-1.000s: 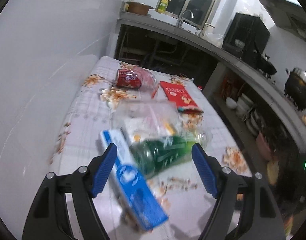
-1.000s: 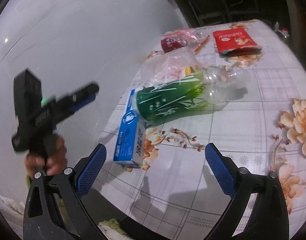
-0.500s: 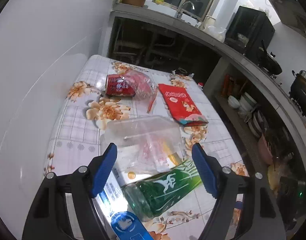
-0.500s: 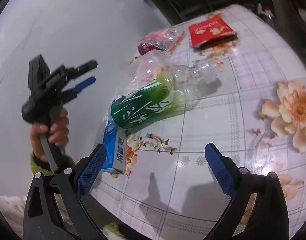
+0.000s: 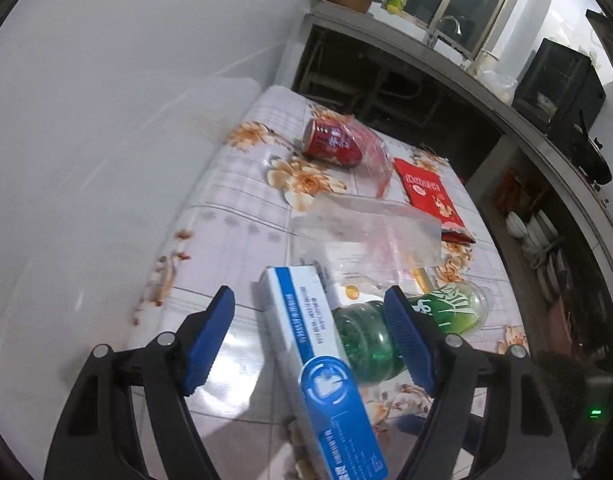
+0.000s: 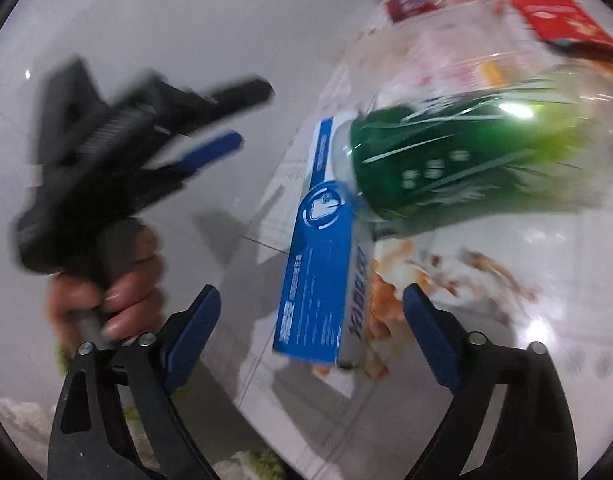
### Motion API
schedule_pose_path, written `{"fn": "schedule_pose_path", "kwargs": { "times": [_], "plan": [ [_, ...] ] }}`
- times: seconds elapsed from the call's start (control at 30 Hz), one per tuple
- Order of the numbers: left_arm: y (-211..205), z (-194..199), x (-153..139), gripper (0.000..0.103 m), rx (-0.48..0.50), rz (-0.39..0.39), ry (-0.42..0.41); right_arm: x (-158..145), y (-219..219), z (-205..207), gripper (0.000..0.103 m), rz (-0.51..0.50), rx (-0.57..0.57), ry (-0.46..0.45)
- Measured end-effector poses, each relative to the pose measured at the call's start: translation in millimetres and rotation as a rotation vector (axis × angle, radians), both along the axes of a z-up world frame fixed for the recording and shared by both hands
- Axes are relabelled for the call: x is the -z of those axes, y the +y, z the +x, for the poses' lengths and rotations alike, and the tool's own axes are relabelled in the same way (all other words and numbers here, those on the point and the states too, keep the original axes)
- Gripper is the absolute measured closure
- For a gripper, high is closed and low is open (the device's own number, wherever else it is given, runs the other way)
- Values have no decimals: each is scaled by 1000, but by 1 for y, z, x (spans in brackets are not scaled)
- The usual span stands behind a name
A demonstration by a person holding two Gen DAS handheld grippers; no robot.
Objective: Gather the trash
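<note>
My right gripper (image 6: 310, 320) has its jaws closing, the near end of the blue and white box (image 6: 326, 276) between the blue pads, neither pad pressing on it. My left gripper (image 5: 310, 336) hangs released, jaws wide, with the same box (image 5: 326, 360) running up between them untouched; its right finger (image 5: 406, 340) stands in front of the green bottle (image 5: 370, 340).

The box lies near the tabletop's (image 5: 234, 216) near edge, close to the wall-side edge, and the green bottle (image 6: 458, 164) lies on its side across the box's far end, touching it. The strip of floral cloth between the box and the wall-side edge is bare, and so is the near stretch to the right of the box in the right wrist view.

Beyond the bottle a clear plastic bag (image 5: 366, 232) is crumpled mid-table. Past it, toward the far edge, lie a red packet (image 5: 430, 196) and a red can (image 5: 330, 144) half wrapped in pink film.

Both grippers tilt down toward the table. My left hand (image 6: 106, 292) grips its handle off the wall-side edge, above the wall's pale face; this view is blurred.
</note>
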State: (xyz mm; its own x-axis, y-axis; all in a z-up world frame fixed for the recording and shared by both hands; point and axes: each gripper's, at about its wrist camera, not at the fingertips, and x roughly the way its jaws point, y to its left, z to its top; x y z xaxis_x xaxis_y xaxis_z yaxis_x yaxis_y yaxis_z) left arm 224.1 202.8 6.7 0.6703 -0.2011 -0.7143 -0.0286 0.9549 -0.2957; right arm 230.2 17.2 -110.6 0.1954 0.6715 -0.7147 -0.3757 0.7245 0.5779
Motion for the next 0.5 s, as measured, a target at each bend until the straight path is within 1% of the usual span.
{"fn": "schedule_pose_path", "kwargs": {
  "times": [0.07, 0.1, 0.13, 0.2, 0.27, 0.37, 0.43, 0.5],
  "plan": [
    [3, -5, -3, 28, -6, 6, -11, 9, 17, 6, 40, -37, -43, 21],
    [4, -7, -5, 28, -9, 10, -17, 13, 25, 7, 48, -60, -67, 31],
    [5, -10, -7, 28, -10, 14, -24, 16, 30, 5, 61, -69, -91, 43],
    [7, -14, -10, 28, -14, 20, -35, 17, 34, 0, 68, -50, -133, 61],
    [8, -18, -12, 28, -14, 25, -44, 12, 35, -11, 77, -60, -170, 49],
    [5, -19, -13, 28, -2, 20, -50, 5, 29, -27, 81, -87, -208, 34],
    [2, -20, -13, 28, 10, 16, -52, 3, 23, -41, 88, -126, -222, 27],
    [-2, -20, -11, 28, 21, 10, -55, 5, 14, -52, 88, -160, -216, 37]
  ]
}}
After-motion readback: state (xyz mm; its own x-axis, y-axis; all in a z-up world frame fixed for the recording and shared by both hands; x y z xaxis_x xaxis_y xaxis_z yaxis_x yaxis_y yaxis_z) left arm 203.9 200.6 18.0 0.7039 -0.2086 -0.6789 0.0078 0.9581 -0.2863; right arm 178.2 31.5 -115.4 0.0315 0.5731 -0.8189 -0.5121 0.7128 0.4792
